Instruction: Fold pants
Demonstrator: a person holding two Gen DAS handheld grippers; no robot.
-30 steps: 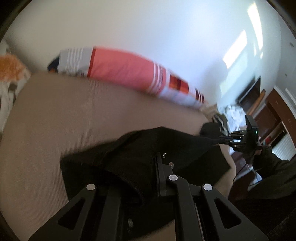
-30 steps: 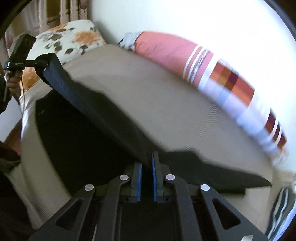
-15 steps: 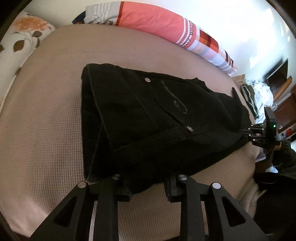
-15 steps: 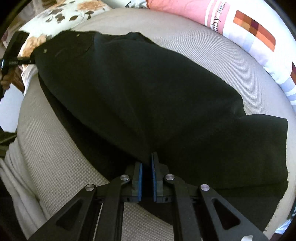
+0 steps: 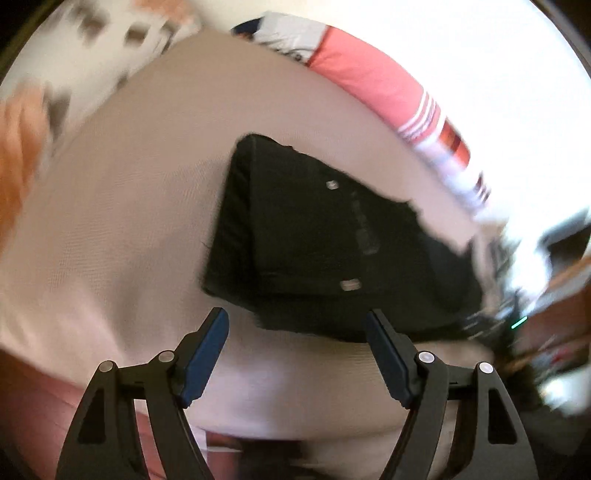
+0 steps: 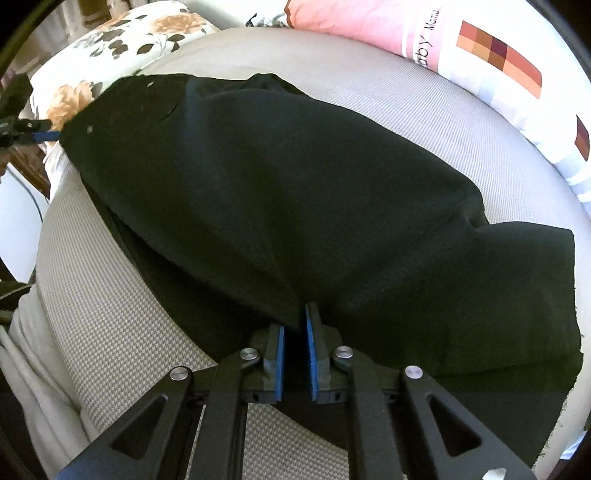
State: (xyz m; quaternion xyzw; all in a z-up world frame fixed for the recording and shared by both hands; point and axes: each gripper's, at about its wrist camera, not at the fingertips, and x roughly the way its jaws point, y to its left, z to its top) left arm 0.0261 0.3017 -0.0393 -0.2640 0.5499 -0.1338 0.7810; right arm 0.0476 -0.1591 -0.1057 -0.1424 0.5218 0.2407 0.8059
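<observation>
Left claw (image 5: 295,347) hangs above the bed (image 5: 122,229) with its jaws spread wide; they have just been opening, and nothing sits between the blue pads (image 5: 205,349). Its view is blurred. Just beyond the tips lie the black pants (image 5: 314,243), folded over on themselves on the beige bed cover, the near edge close to the claw but not touching it. Two small metal rivets show on the top layer. A floral pillow (image 5: 85,44) is at the upper left, and a pink striped pillow (image 5: 373,81) runs along the far side of the bed against the white wall.

From the right wrist view, the left claw shows small at the far left edge (image 6: 35,134), beside the waist end of the pants (image 6: 295,192). The pants spread across the bed (image 6: 110,314), one layer draped over another, with the leg end reaching toward the right. At the bottom centre the right claw (image 6: 295,332) is nearly closed, its blue pads (image 6: 309,350) pinching a fold of the black cloth at the near edge. The floral pillow (image 6: 122,33) lies at the upper left and the pink pillow (image 6: 369,26) along the top right.
</observation>
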